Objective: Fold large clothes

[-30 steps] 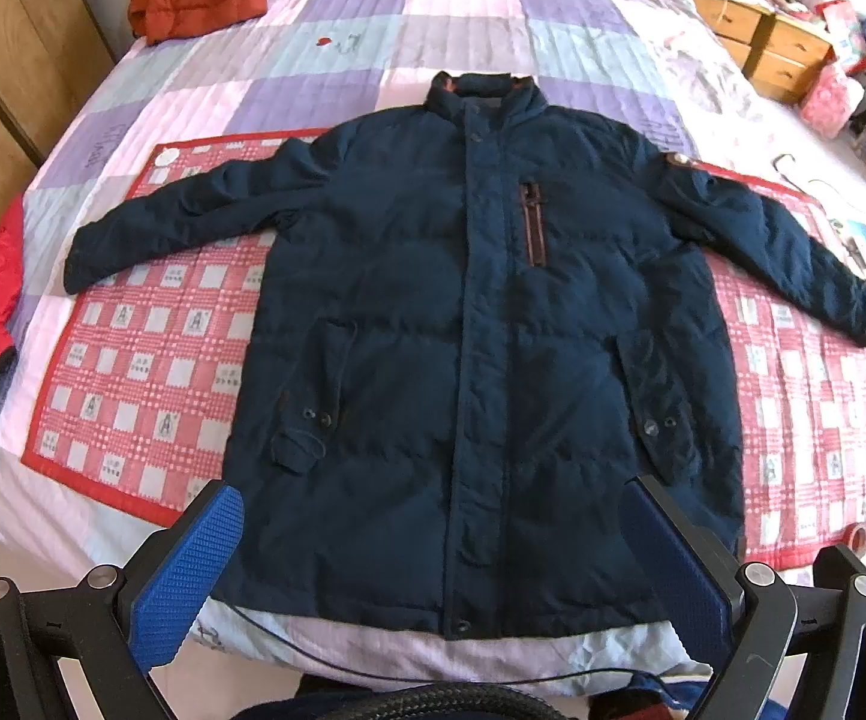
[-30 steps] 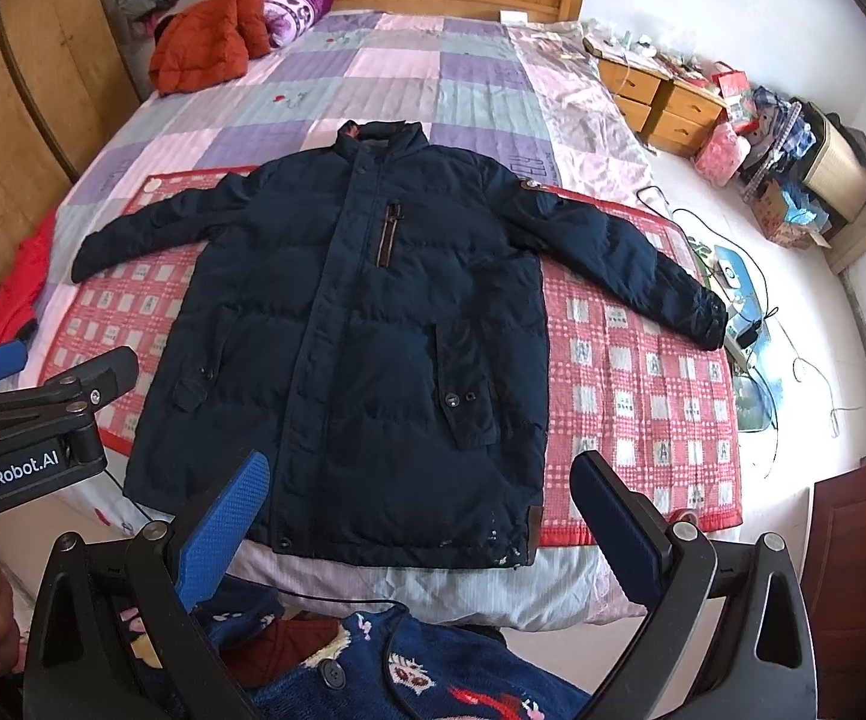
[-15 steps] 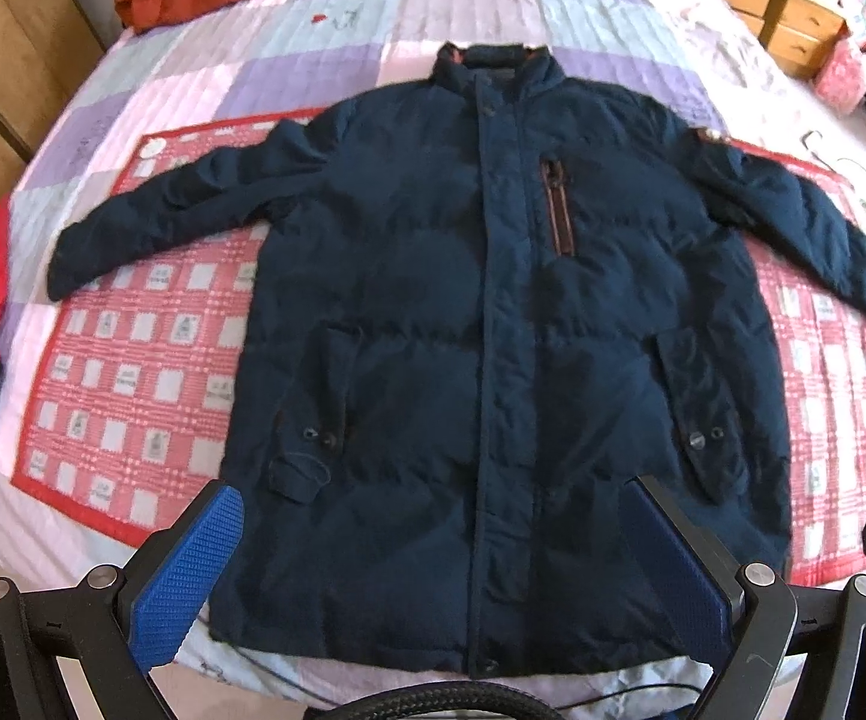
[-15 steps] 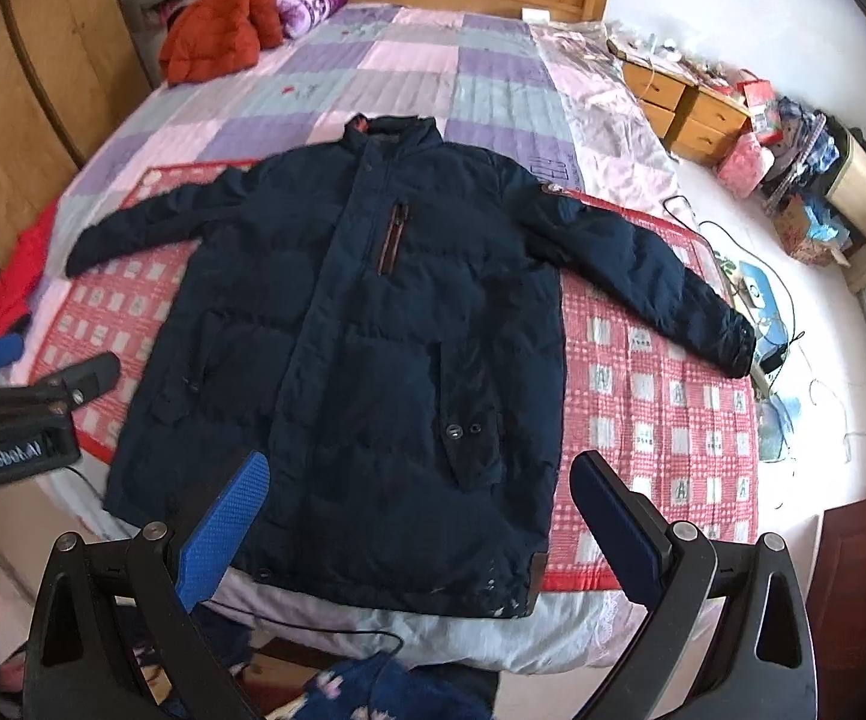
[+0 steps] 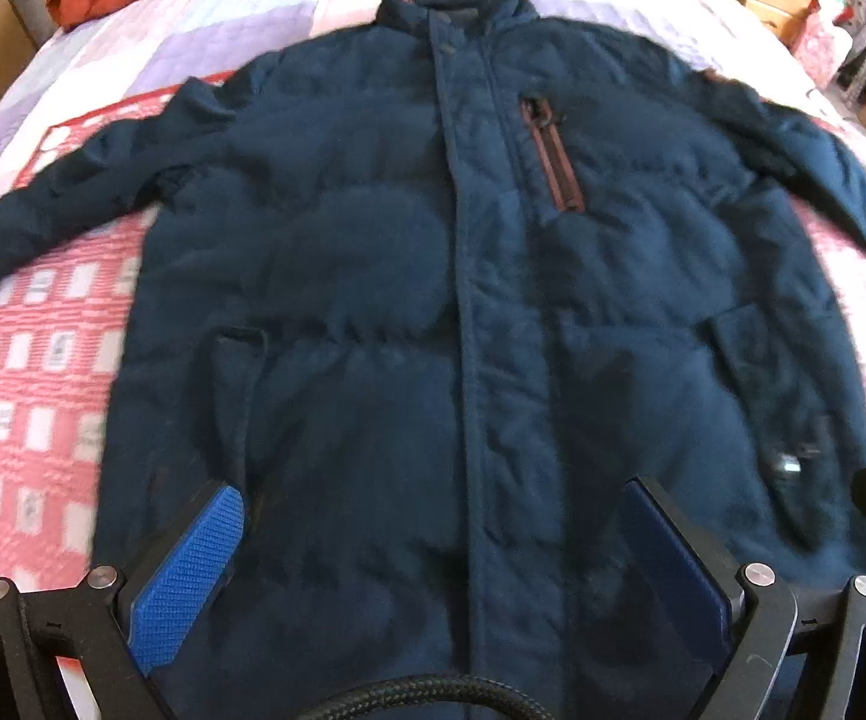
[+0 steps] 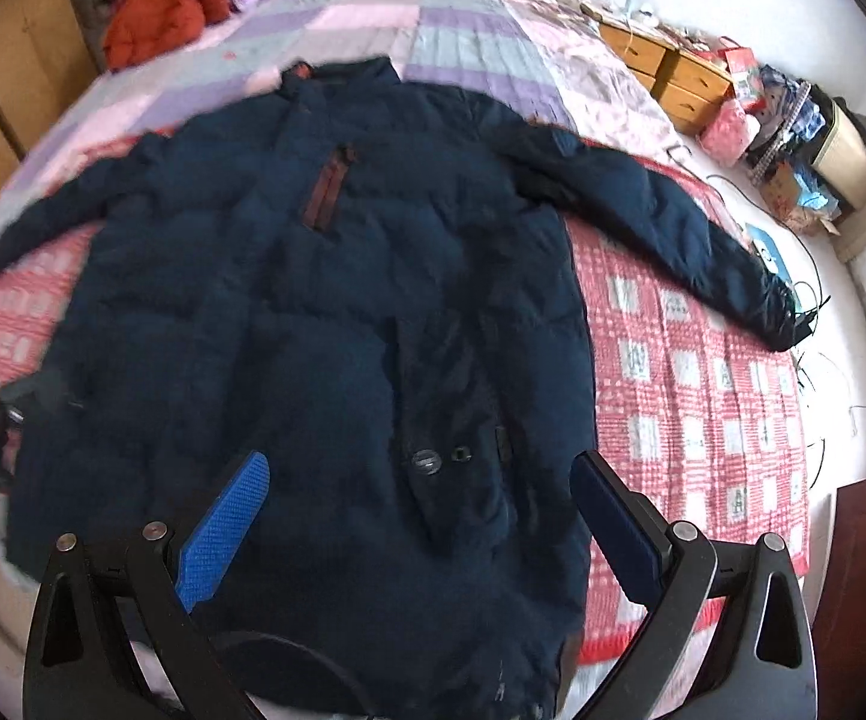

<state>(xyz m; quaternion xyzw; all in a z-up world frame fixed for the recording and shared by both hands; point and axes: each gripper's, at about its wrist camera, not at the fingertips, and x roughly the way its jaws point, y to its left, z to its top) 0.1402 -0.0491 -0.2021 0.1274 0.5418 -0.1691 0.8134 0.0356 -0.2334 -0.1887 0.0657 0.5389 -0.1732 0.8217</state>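
- The navy coat (image 5: 409, 312) lies flat, front up, sleeves spread, on a red checked mat (image 6: 697, 372) over the bed quilt (image 6: 445, 42).
- My left gripper (image 5: 433, 564) is spread wide above the hem, holding nothing.
- My right gripper (image 6: 421, 516) is spread too, empty, over the lower pocket (image 6: 457, 450).

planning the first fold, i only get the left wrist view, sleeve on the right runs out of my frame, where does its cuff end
Observer: The cuff lies at the bed's right edge, beside cables.
Operator: is my right gripper holding anything
Observer: No, the right gripper is open over the navy jacket, empty.
Operator: what's past that side of the bed
Observer: A wooden dresser and a cluttered floor.
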